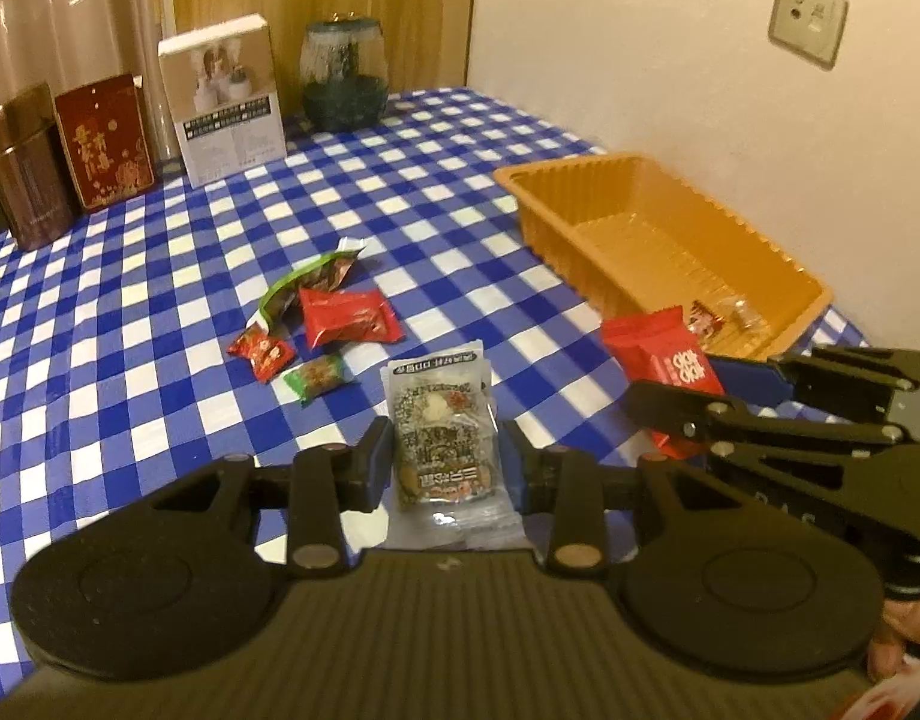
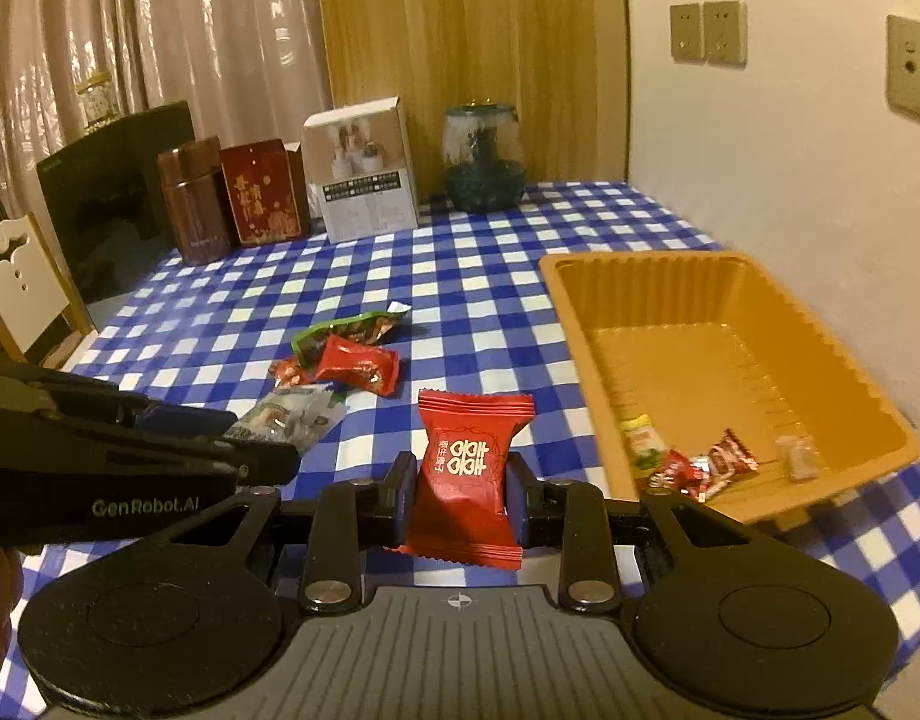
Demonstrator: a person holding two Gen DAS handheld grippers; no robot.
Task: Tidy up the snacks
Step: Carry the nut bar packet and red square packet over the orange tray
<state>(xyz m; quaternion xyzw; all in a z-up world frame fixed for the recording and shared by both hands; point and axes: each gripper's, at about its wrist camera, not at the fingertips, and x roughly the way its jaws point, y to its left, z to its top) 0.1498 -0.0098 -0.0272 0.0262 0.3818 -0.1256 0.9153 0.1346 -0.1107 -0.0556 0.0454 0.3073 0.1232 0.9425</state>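
My left gripper [image 1: 447, 468] is shut on a clear speckled snack packet [image 1: 442, 438], held above the blue checked tablecloth [image 1: 160, 312]. My right gripper [image 2: 460, 495] is shut on a red snack pack with gold characters [image 2: 469, 468], also off the cloth. Each gripper shows in the other's view: the right one [image 1: 676, 396] with its red pack [image 1: 664, 354], the left one [image 2: 268, 450] with its clear packet [image 2: 286, 417]. An orange tray [image 2: 868, 420] at the right holds several small wrapped snacks [image 2: 694, 468]. Loose snacks lie mid-table: a green pack [image 1: 307, 282], a red pack [image 1: 349, 315], two small candies [image 1: 262, 351].
Along the table's back stand a brown tin [image 2: 193, 210], a red box [image 2: 262, 192], a white box [image 2: 364, 171] and a glass jar [image 2: 484, 159]. A wall with sockets [image 2: 709, 33] runs along the right. A white chair back [image 2: 16, 282] is at the left edge.
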